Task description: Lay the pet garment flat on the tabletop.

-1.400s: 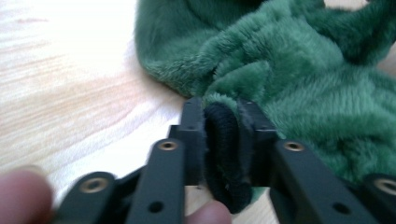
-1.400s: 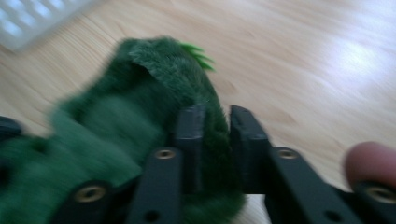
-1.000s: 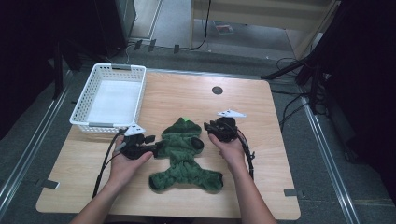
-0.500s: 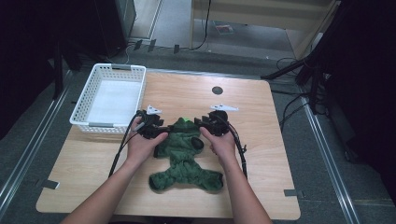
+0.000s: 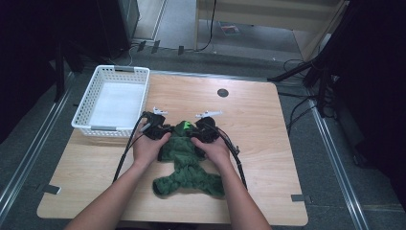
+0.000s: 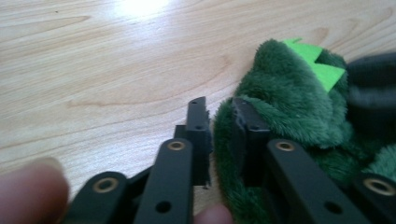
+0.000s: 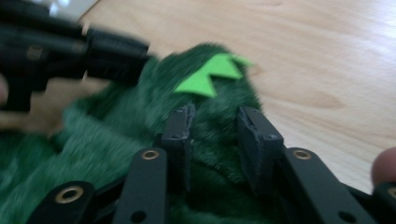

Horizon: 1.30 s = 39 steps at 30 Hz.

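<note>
Green plush costume (image 5: pixel 184 158) lies between both hand-held grippers, apparently pinched.

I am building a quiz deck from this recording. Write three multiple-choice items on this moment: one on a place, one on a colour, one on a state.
1. Where does the white basket stand on the table?
A. far left corner
B. far right corner
C. near right corner

2. What colour are the spikes on the green plush garment?
A. orange
B. bright green
C. white

3. What is in the basket?
A. the garment
B. a gripper
C. nothing

Key:
1 A: in the high view the basket sits at the table's far left.
2 B: both gripper views show bright green felt spikes on darker green plush.
3 C: the basket's bottom is bare, and the garment lies on the wood between the left gripper and the right gripper.
</note>
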Available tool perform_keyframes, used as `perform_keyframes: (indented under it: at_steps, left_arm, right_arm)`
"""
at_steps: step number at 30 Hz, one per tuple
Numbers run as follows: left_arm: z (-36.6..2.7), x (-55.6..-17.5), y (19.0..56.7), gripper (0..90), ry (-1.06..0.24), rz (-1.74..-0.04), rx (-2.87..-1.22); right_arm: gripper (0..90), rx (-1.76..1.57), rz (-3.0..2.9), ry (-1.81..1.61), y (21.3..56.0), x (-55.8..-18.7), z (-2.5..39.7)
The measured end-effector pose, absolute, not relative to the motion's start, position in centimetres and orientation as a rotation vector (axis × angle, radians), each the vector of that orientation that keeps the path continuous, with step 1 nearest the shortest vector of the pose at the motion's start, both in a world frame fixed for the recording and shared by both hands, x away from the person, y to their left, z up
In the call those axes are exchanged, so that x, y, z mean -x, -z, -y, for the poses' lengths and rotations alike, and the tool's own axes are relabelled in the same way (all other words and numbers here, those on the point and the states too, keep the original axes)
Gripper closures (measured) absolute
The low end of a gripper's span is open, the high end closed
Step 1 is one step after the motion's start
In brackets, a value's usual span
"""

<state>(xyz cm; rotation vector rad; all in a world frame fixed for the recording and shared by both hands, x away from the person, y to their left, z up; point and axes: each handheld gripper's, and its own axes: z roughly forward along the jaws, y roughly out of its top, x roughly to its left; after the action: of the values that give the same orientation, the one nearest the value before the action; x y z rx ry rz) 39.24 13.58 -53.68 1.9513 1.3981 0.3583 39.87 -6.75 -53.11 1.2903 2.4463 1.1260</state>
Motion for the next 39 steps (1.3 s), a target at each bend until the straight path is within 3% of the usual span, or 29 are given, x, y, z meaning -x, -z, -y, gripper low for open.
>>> perform_keyframes:
  at_steps: [3, 6, 12, 15, 21, 30, 35, 39]
  left_arm:
    - [-13.8, -38.9, 53.1, 64.3, -0.365, -1.361, -1.905]
    - [-13.5, -38.3, 52.4, 52.2, -0.436, -1.300, -1.907]
    - [-13.2, -37.8, 51.9, 45.2, -0.479, -1.277, -1.898]
    - [-13.0, -37.4, 51.8, 46.8, -0.549, -1.269, -1.880]
    - [-12.8, -37.4, 52.2, 49.1, -0.492, -1.247, -1.904]
    - [-12.1, -37.7, 53.8, 67.2, -0.431, -1.210, -2.005]
    - [-11.4, -37.4, 54.4, 76.4, -0.420, -1.172, -2.049]
    - [-11.5, -37.3, 54.3, 77.2, -0.425, -1.155, -2.064]
  right_arm:
    - [54.6, -1.221, -2.458, -1.217, 52.5, -39.5, 7.1]
    - [53.3, -1.309, -2.341, -1.379, 51.0, -39.9, 8.3]
    - [55.7, -1.476, -2.149, -1.370, 50.5, -41.0, 10.3]
    - [56.0, -1.484, -2.196, -1.340, 51.3, -41.1, 10.3]
    - [56.1, -1.484, -2.273, -1.319, 52.2, -41.0, 9.6]
    - [53.4, -1.410, -2.273, -1.477, 51.7, -39.8, 9.2]
    - [76.7, -1.347, -2.308, -1.301, 52.8, -39.4, 8.2]
    - [80.0, -1.362, -2.343, -1.151, 54.1, -39.6, 8.2]
